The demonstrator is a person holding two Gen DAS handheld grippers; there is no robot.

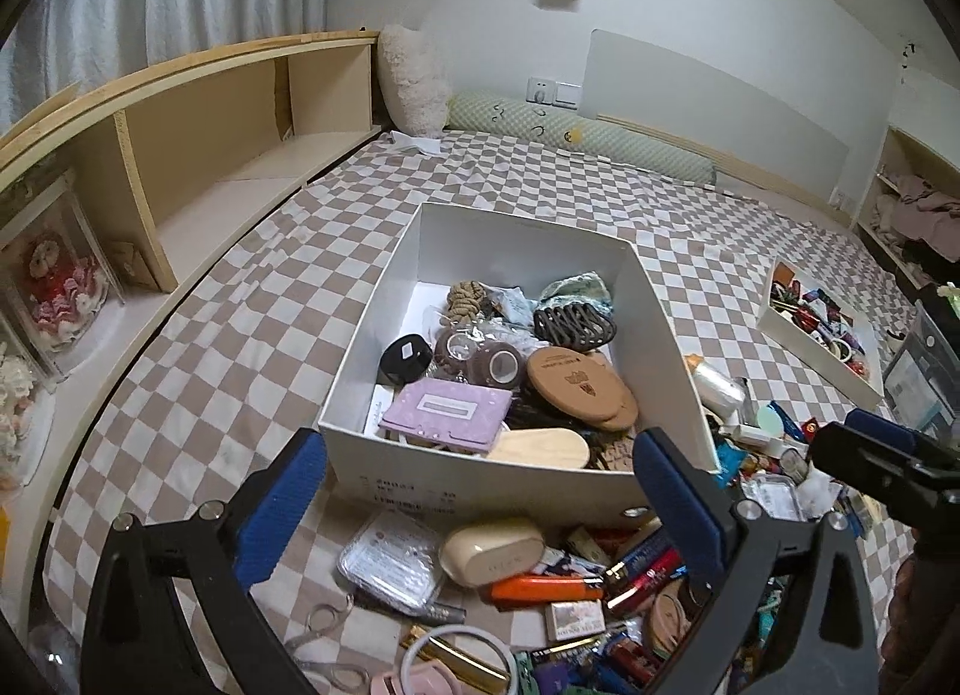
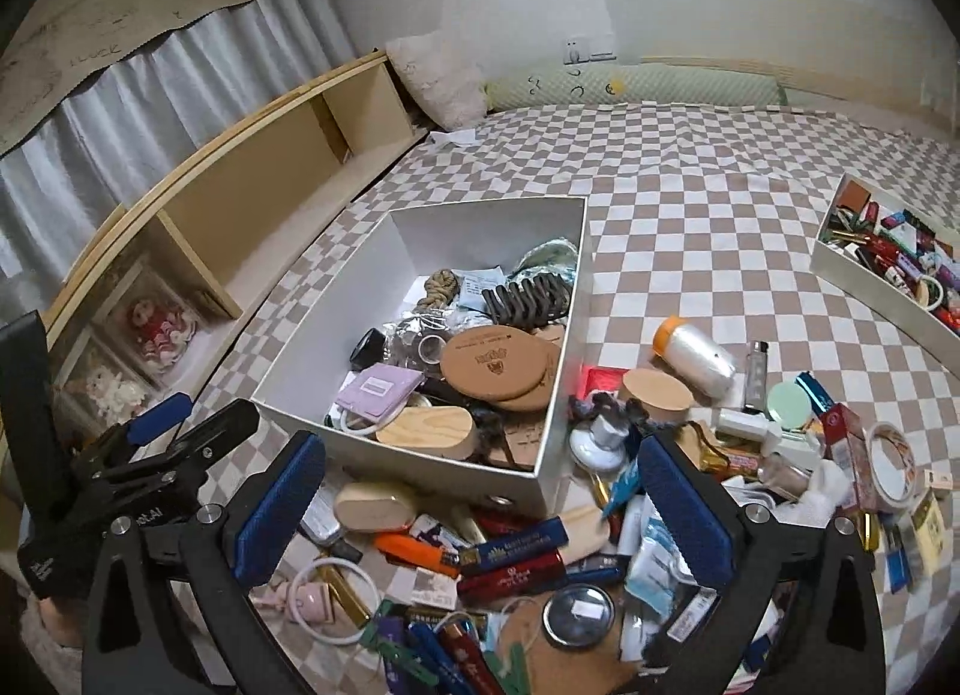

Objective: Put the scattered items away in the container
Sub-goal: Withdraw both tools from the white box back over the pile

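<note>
A white box [image 1: 354,347] [image 2: 300,359] stands on the checkered bed, partly filled with cork coasters [image 1: 570,380], a hair claw [image 1: 573,326], a purple card [image 1: 444,413] and a wooden piece [image 2: 429,425]. Small items lie scattered in front of and to the right of the box: a beige case [image 1: 492,548] [image 2: 375,506], an orange lighter [image 1: 543,587], a red tube [image 2: 510,575], a white bottle [image 2: 696,356]. My left gripper [image 1: 480,503] is open and empty above the pile, just before the box. My right gripper [image 2: 480,506] is open and empty over the pile.
A second white tray [image 1: 786,329] [image 2: 852,281] full of small things lies at the far right. A wooden shelf [image 1: 210,155] runs along the left side of the bed. Pillows [image 1: 414,80] lie at the headboard. Open bedsheet lies beyond the box.
</note>
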